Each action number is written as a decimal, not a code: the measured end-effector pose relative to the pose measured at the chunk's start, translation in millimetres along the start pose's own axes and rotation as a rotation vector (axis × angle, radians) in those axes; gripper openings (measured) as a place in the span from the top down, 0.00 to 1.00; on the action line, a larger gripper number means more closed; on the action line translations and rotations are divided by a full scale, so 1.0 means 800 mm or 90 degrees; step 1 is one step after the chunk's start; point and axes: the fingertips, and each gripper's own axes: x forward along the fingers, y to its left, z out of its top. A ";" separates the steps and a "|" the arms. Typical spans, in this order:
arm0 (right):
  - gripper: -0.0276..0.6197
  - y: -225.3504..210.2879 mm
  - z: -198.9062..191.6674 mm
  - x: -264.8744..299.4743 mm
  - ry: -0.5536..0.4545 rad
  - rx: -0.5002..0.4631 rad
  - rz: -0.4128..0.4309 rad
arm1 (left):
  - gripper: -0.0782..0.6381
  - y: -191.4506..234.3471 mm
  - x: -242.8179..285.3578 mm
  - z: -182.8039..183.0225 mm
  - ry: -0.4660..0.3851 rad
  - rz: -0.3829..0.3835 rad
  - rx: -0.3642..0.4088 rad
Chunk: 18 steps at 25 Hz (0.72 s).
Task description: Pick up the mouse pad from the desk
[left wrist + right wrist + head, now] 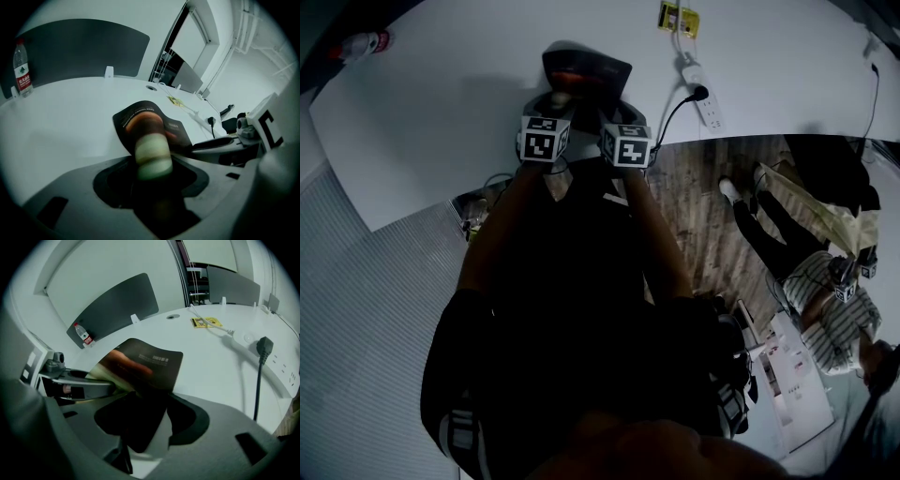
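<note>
The mouse pad (586, 67) is dark with a printed picture and lies at the near edge of the white desk (431, 122). Both grippers meet at its near edge. My left gripper (561, 99) is shut on the pad's near left part. In the left gripper view the mouse pad (150, 119) bends upward out of the jaws. My right gripper (614, 112) is shut on the near right part. In the right gripper view the mouse pad (152, 363) runs down between the jaws. The near edge looks raised off the desk, while the far edge is hard to judge.
A white power strip (705, 99) with a black plug lies to the right of the pad, with a yellow card (678, 19) beyond it. A water bottle (361, 44) lies at the far left corner. A person (825, 281) is on the wooden floor at the right.
</note>
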 end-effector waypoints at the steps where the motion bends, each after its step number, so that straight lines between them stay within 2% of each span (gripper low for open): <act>1: 0.66 -0.001 -0.001 0.001 0.002 -0.003 -0.001 | 0.60 0.000 0.001 0.000 0.001 0.001 0.001; 18: 0.67 0.002 0.001 -0.004 0.004 -0.013 0.022 | 0.68 -0.002 -0.007 0.005 -0.012 0.005 0.018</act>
